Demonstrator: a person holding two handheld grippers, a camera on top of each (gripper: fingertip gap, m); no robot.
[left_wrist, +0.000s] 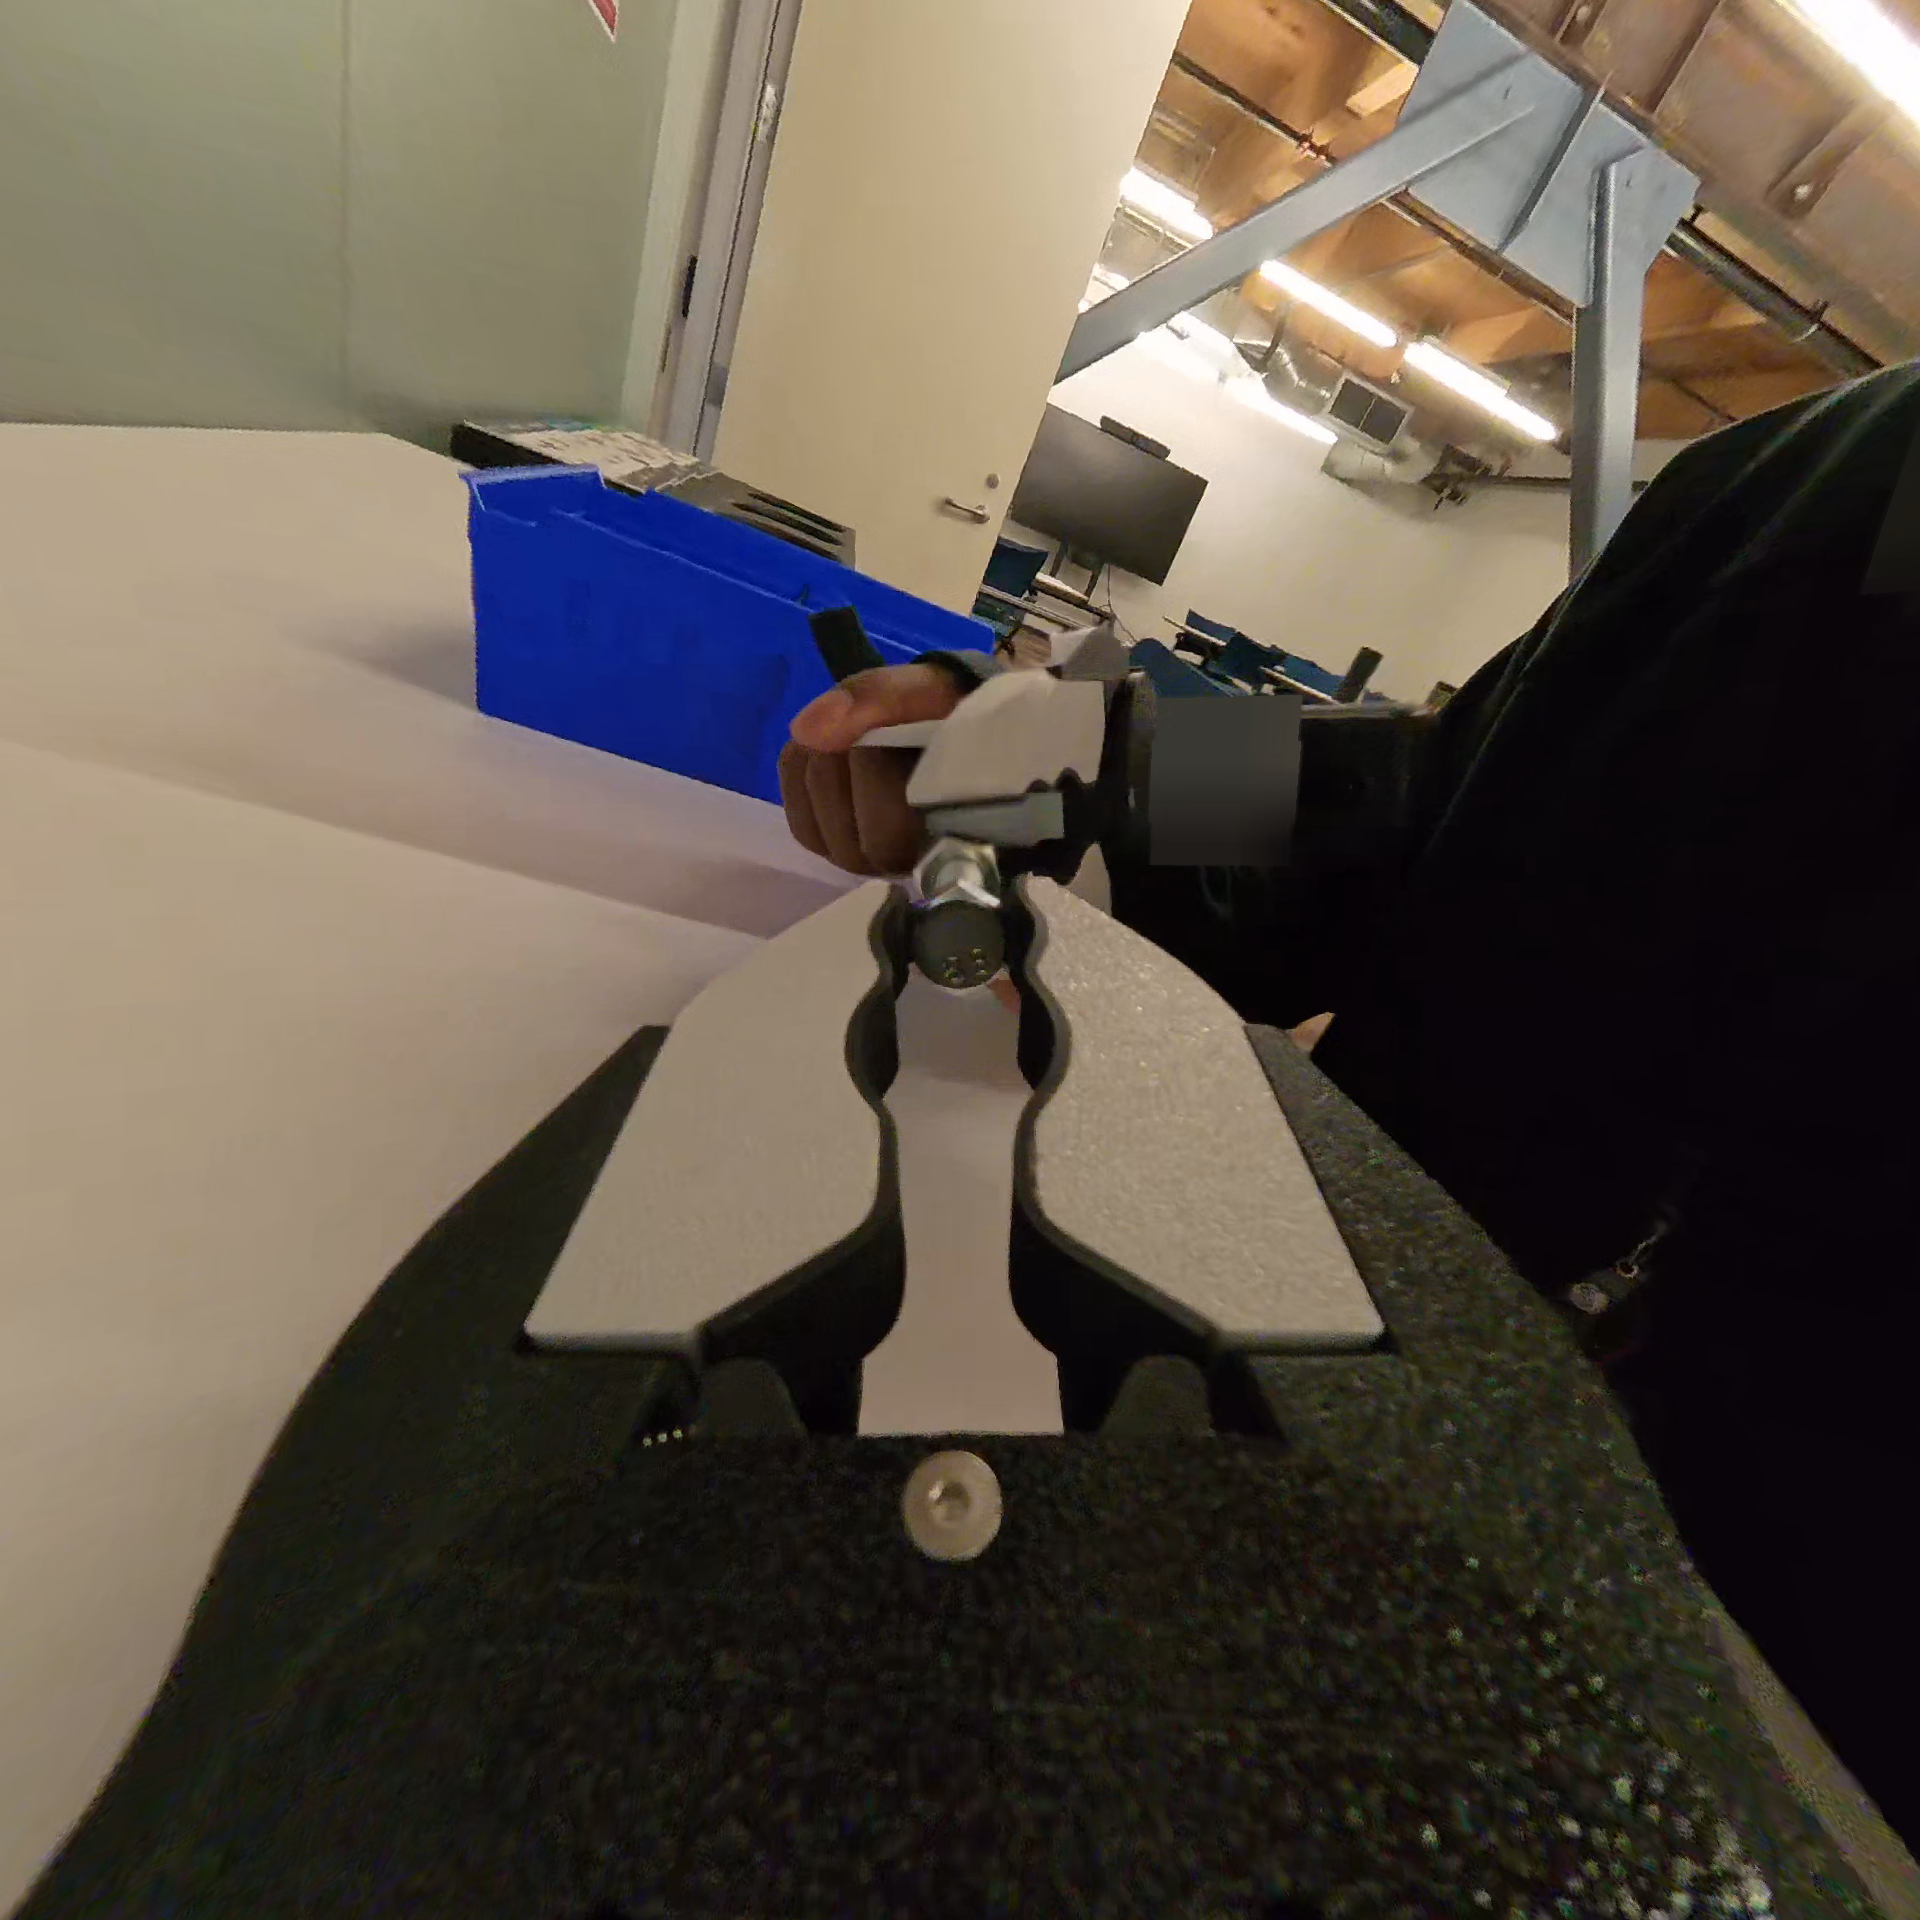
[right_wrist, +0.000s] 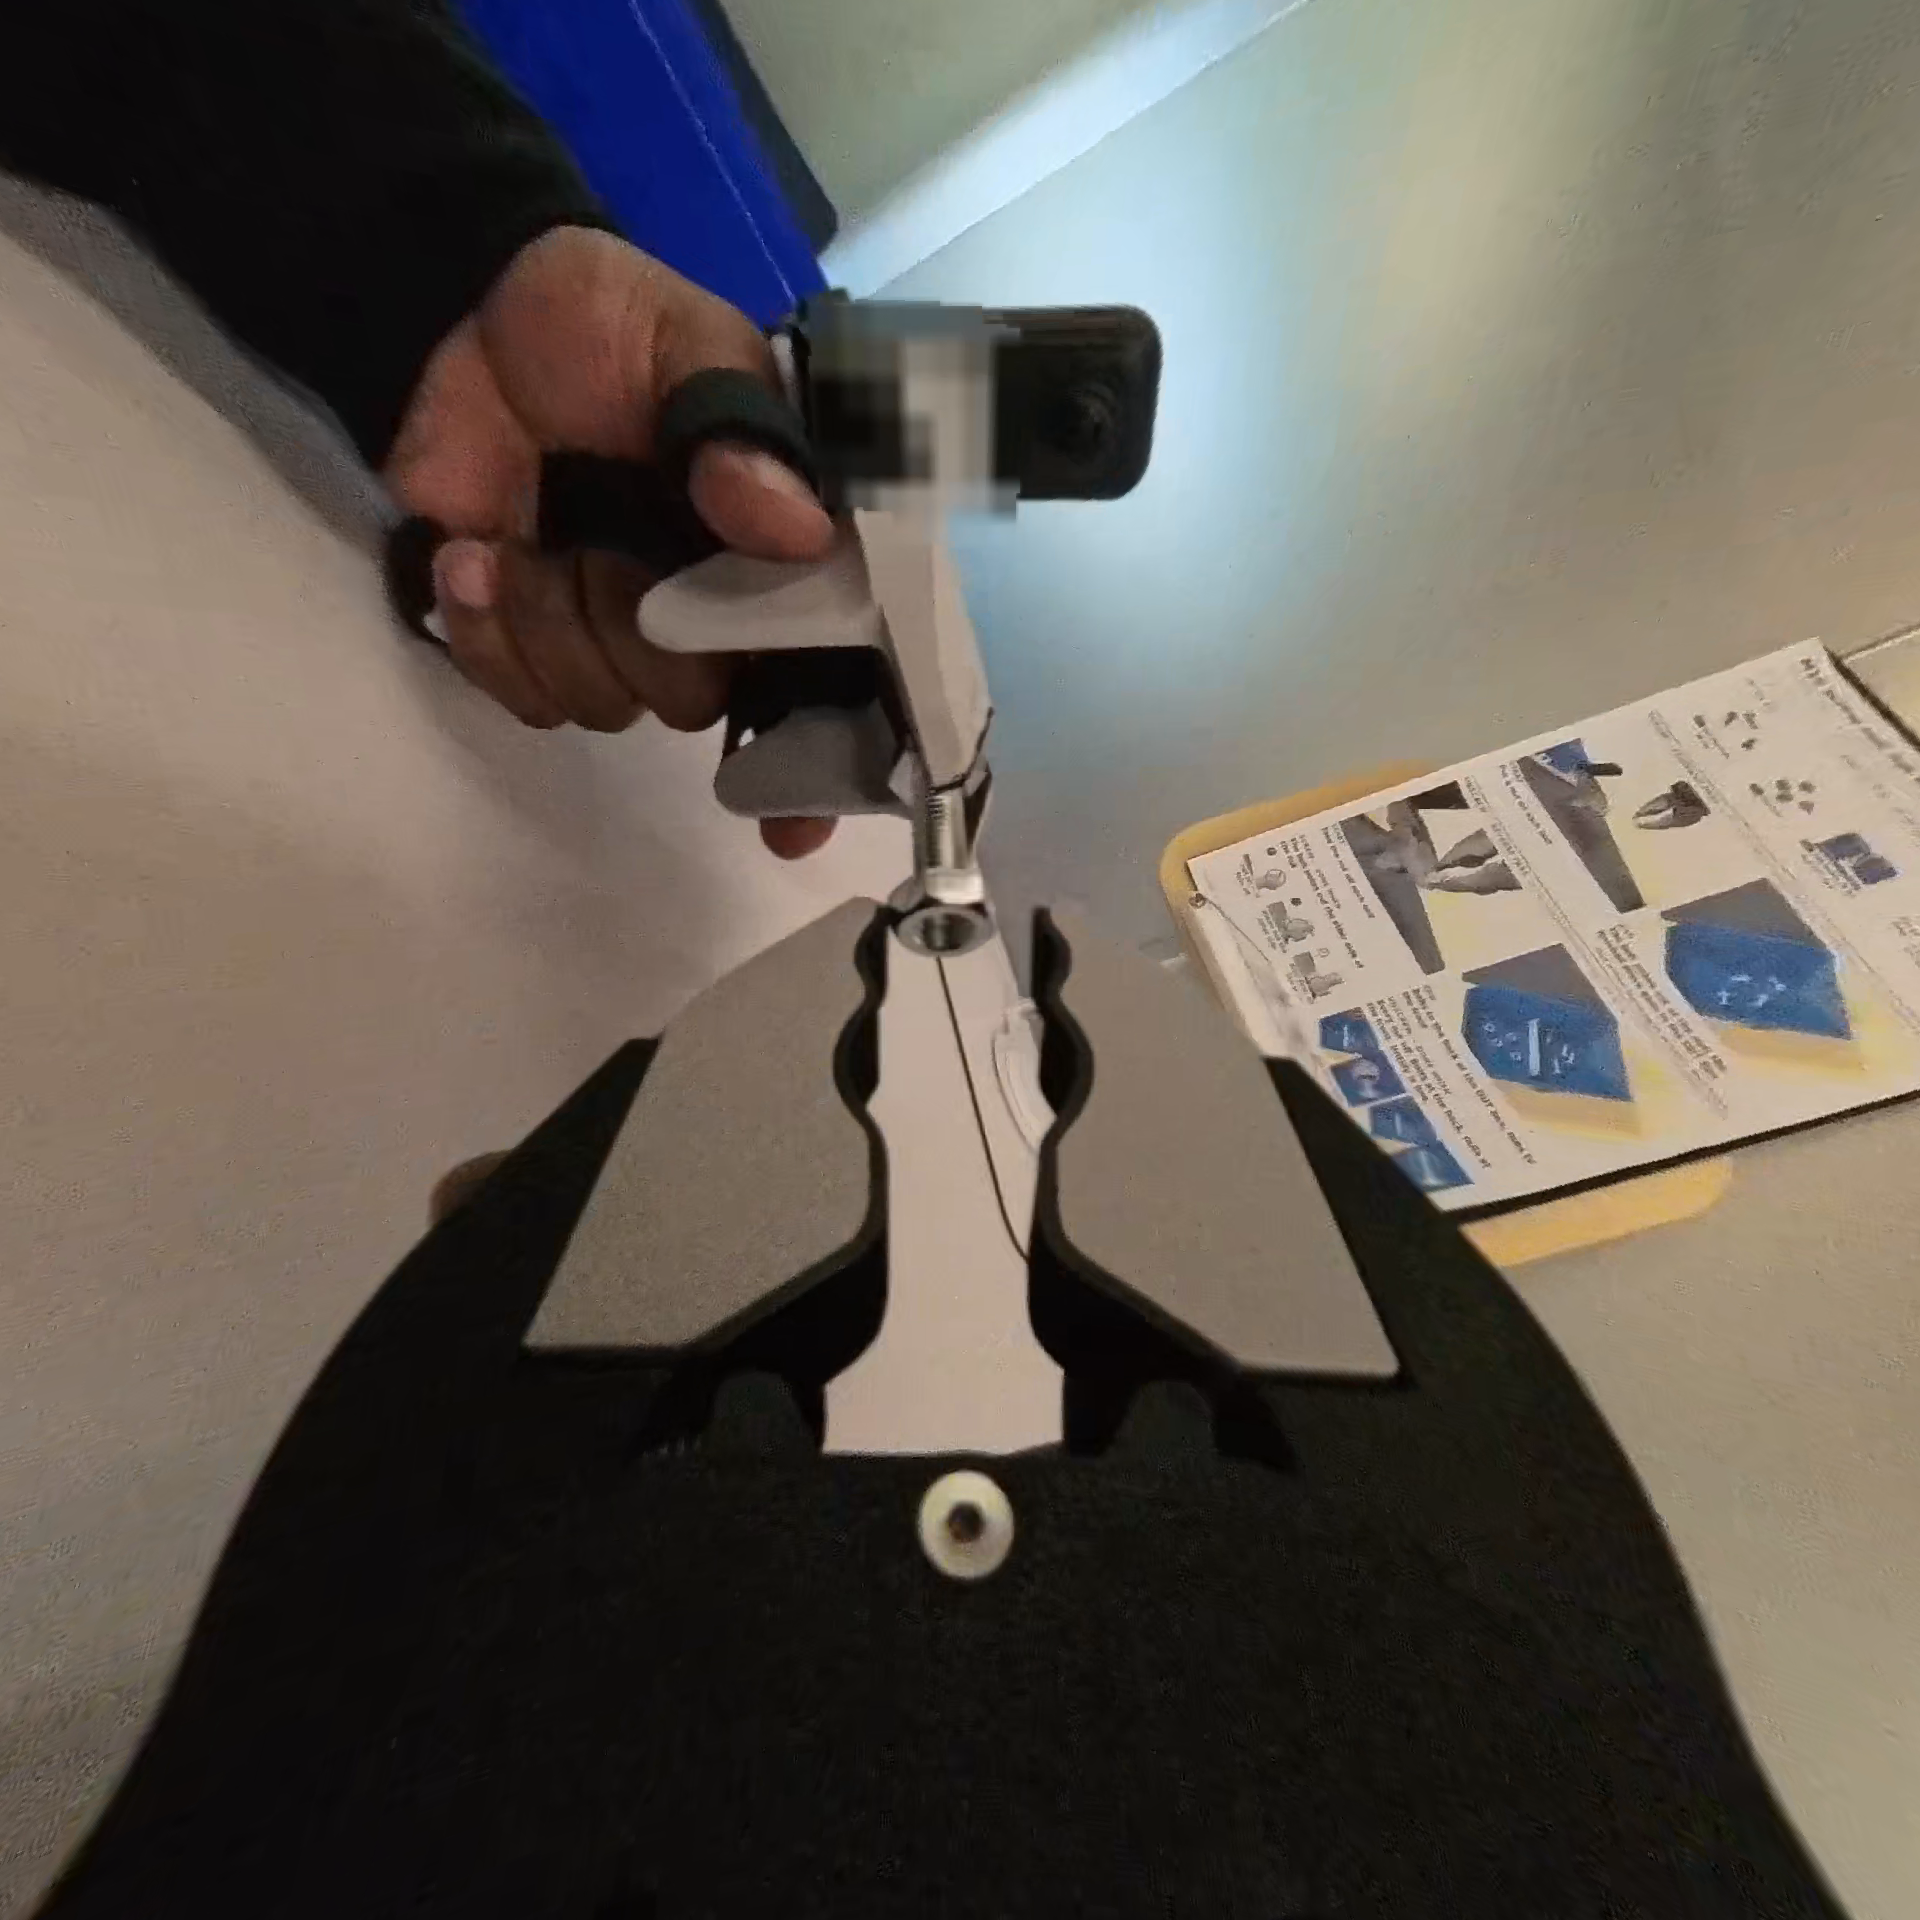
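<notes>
Left gripper (left_wrist: 954, 940) is closed down on the head of a steel bolt (left_wrist: 958, 951), both pads pressed vs. its sides, so the gap is narrow, just the head's width. The bolt points away from me toward the right gripper (right_wrist: 961, 930), up in the air over the white desk (left_wrist: 260, 831), not resting on anything. A nut (right_wrist: 940, 925) sits on the threaded end, w/ bare thread showing btwn it and the left fingertips in the right wrist view. Right gripper is part open around that nut: the nut lies against one fingertip (right_wrist: 862, 925), while the other fingertip (right_wrist: 1049, 940) stands clear of it w/ desk showing in the gap, so nothing is clamped on that side. My right hand (left_wrist: 852, 790) wraps the right gripper's handle, black sleeve (left_wrist: 1662, 831) behind it; my left hand (right_wrist: 582, 540) does the same on the left one. A blue bin (left_wrist: 644, 634) stands farther back on the desk, beyond both grippers. An instruction sheet w/ pics (right_wrist: 1558, 935) lies flat on a yellow board (right_wrist: 1621, 1205), off to the side of the right gripper, well apart from bolt & nut.
</notes>
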